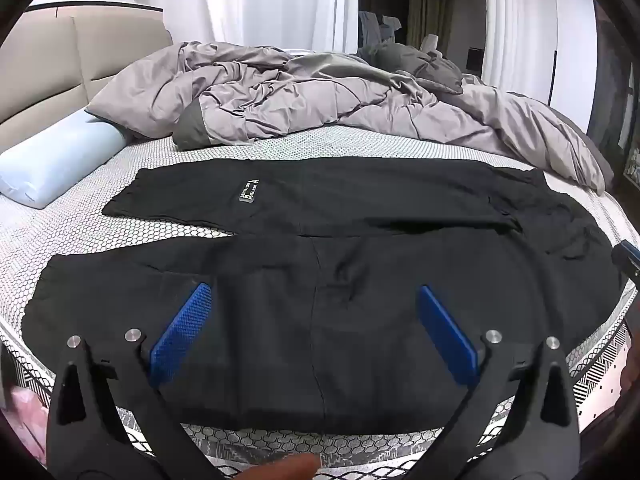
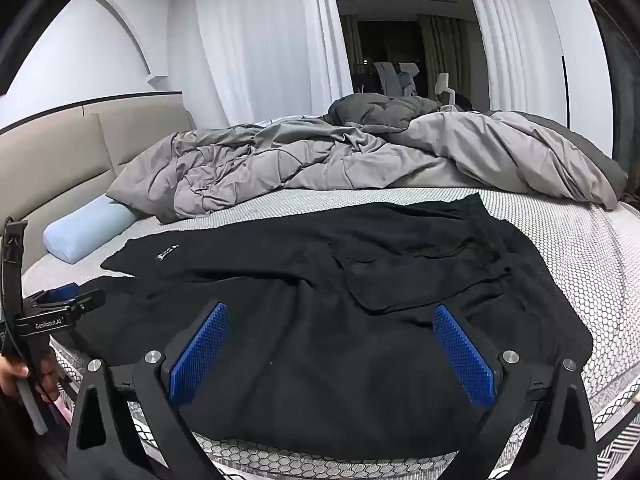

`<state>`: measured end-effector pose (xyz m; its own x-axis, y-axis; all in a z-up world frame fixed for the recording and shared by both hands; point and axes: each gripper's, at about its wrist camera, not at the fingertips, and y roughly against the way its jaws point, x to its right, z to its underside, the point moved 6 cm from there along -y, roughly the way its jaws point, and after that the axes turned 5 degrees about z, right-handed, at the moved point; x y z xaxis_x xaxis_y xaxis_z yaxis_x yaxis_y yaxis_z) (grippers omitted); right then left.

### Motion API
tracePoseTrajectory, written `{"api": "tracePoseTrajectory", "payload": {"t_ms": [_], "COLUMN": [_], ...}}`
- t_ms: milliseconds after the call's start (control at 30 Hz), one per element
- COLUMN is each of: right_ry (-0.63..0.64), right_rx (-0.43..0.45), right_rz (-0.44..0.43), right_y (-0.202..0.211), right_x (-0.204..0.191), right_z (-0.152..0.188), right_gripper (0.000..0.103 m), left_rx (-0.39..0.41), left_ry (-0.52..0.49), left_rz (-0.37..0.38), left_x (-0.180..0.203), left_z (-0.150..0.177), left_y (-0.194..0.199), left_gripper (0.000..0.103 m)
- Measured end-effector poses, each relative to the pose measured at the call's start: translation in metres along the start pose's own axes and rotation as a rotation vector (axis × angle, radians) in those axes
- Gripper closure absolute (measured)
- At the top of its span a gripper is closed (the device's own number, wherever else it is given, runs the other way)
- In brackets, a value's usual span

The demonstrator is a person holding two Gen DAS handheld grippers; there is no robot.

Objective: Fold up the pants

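1. At your far left, a light blue pillow (image 1: 60,168) lies against the headboard (image 1: 60,52).
2. Your left gripper (image 1: 314,296) hovers over the black pants (image 1: 320,320), fingers spread wide, pinching nothing.
3. The pants lie flat across the near edge of the mattress (image 1: 200,152), legs pointing left.
4. Your right gripper (image 2: 330,314) hangs near the waist end, fingers spread, empty.
5. Behind, a grey duvet (image 2: 320,160) sits bunched.
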<state>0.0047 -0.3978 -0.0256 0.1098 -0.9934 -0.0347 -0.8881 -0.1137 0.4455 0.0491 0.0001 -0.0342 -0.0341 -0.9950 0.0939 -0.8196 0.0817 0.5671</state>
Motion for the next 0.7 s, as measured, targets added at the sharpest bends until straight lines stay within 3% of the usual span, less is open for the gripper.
{"api": "tracePoseTrajectory", "payload": {"t_ms": [700], "right_ry": [-0.017], "right_rx": [-0.011], "right_rz": [0.01], "right_y": [0.0026], "right_x": [0.0039], "right_z": [0.0004], "right_gripper": [0.0], "left_rx": [-0.006], "left_ry": [0.018], "left_rz": [0.022], "left_x": [0.0041], "left_z": [-0.0019], "left_y": [-0.0012], "left_gripper": [0.001]}}
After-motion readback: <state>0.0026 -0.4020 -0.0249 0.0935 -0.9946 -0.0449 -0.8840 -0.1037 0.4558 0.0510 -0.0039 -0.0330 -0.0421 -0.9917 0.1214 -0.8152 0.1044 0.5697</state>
